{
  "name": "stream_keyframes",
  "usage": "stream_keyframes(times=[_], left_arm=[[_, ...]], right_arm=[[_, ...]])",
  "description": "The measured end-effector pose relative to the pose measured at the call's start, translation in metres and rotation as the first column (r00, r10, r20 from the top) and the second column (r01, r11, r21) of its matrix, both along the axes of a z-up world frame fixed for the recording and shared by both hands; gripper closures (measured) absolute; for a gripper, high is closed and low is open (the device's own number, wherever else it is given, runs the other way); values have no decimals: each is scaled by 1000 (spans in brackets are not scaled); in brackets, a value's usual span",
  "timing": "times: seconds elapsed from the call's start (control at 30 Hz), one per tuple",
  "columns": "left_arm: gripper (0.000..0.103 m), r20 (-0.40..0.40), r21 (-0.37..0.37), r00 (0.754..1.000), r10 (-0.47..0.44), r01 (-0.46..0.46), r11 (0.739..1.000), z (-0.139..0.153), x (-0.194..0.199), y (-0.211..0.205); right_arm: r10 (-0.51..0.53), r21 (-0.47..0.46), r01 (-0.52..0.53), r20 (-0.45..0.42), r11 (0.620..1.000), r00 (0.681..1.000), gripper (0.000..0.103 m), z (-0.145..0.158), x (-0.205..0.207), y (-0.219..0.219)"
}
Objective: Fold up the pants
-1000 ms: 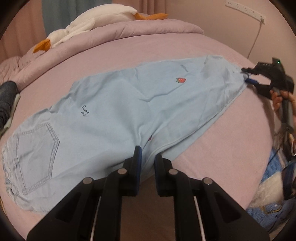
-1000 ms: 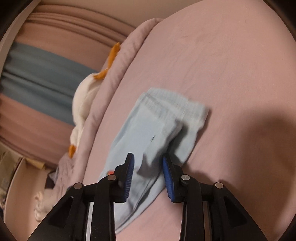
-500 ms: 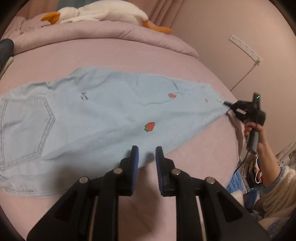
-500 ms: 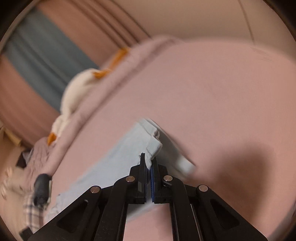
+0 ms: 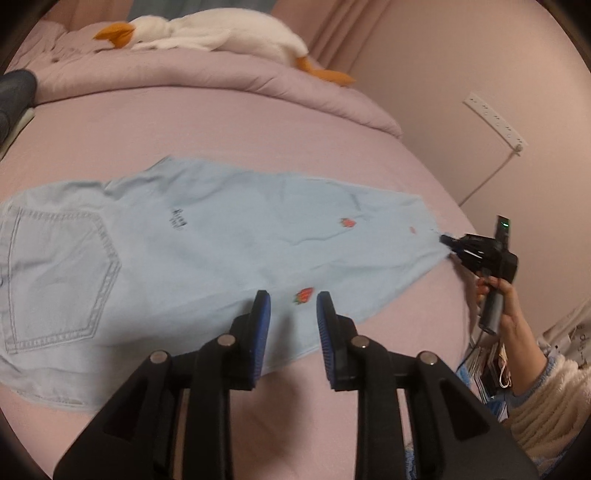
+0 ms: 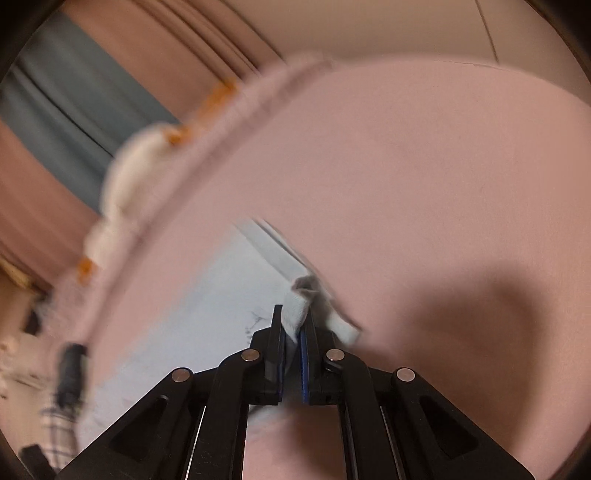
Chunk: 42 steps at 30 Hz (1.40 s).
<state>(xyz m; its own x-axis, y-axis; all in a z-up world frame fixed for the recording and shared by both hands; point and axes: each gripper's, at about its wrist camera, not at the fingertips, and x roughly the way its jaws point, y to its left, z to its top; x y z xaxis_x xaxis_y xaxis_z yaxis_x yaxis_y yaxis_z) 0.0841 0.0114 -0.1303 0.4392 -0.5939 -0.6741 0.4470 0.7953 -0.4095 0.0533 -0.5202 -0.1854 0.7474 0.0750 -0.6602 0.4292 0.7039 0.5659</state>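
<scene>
Light blue denim pants [image 5: 207, 251] with red strawberry patches lie spread across the pink bed, back pocket at the left, leg ends at the right. My left gripper [image 5: 293, 306] is open and empty, its tips just over the near edge of the pants beside a strawberry patch [image 5: 303, 295]. My right gripper [image 6: 293, 321] is shut on the hem of the pants [image 6: 295, 314]. It shows in the left wrist view [image 5: 448, 242] pinching the right end of the leg, the cloth pulled taut toward it.
A white plush goose [image 5: 221, 33] lies on the rolled pink duvet [image 5: 207, 77] at the back. A dark object [image 5: 14, 88] sits at the far left. A power strip [image 5: 495, 120] hangs on the right wall. Clutter [image 5: 491, 369] lies beyond the bed's right edge.
My left gripper has opened wider and moved right along the pants' near edge. My right gripper has closed on the hem and pulled the leg out straight to the right.
</scene>
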Motion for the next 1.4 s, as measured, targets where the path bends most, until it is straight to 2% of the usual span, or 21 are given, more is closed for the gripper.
stream_keyframes(times=[0.07,0.13,0.17,0.2,0.23,0.33,0.37,0.43,0.47,0.5,0.53,0.7,0.8,0.93,1.1,1.23,1.27,1.3,1.33,1.37,1.4], left_arm=[[77,7,20,1000,6,-6,1000,1,1,5],[76,18,47,1000,6,-7,999,3,4,7],[76,25,64,1000,1,-2,998,5,7,7],[76,31,78,999,-8,5,997,6,11,7],[76,36,93,999,-22,18,996,8,17,2],[76,70,139,992,-103,93,986,14,35,-24],[76,78,151,989,-126,113,982,15,40,-32],[76,79,175,978,-193,177,969,15,54,-55],[76,71,182,975,-211,195,964,14,60,-64],[76,65,190,972,-225,209,959,13,67,-72],[76,52,198,966,-253,238,951,11,75,-82],[76,36,277,942,-334,312,909,6,103,-115],[76,26,329,920,-391,362,872,2,114,-133],[76,10,383,893,-450,412,827,-5,129,-148],[76,-11,441,877,-480,435,785,-12,143,-158],[76,-11,439,867,-499,452,776,-12,147,-158],[76,-1,444,866,-500,449,776,-10,146,-158],[76,5,439,865,-501,448,779,-9,146,-157],[76,4,425,865,-501,452,784,-7,147,-155],[76,4,419,866,-500,452,787,-7,148,-154],[76,3,419,866,-500,453,787,-6,149,-154]], right_arm=[[2,9,-2,14,1000,1000,99,4,-6,-3],[-2,-57,2,2,998,1000,91,19,-11,-4],[-38,-148,35,-22,988,999,79,29,-15,-4],[-60,-248,48,-40,967,997,72,40,-16,-1],[-44,-315,29,-40,949,998,72,48,-17,3],[197,-440,-197,-45,876,979,72,73,9,40],[311,-472,-303,-63,828,948,72,78,25,60],[449,-508,-439,-110,741,886,72,79,51,92],[515,-525,-502,-136,687,846,72,77,64,108],[591,-534,-577,-169,618,789,72,73,81,127],[620,-534,-612,-193,584,760,72,71,92,137],[737,-538,-765,-344,354,582,72,57,147,184],[776,-530,-825,-430,197,462,72,52,155,205],[791,-484,-874,-518,43,326,72,44,161,226],[762,-422,-901,-616,-104,201,72,32,168,237],[752,-369,-919,-643,-139,144,74,32,175,244],[753,-355,-922,-647,-157,121,86,31,171,247],[747,-357,-917,-656,-177,111,90,30,166,251],[740,-371,-910,-662,-186,119,92,30,164,254],[739,-388,-903,-660,-185,132,98,31,159,256],[750,-400,-900,-645,-172,143,98,34,155,256]])
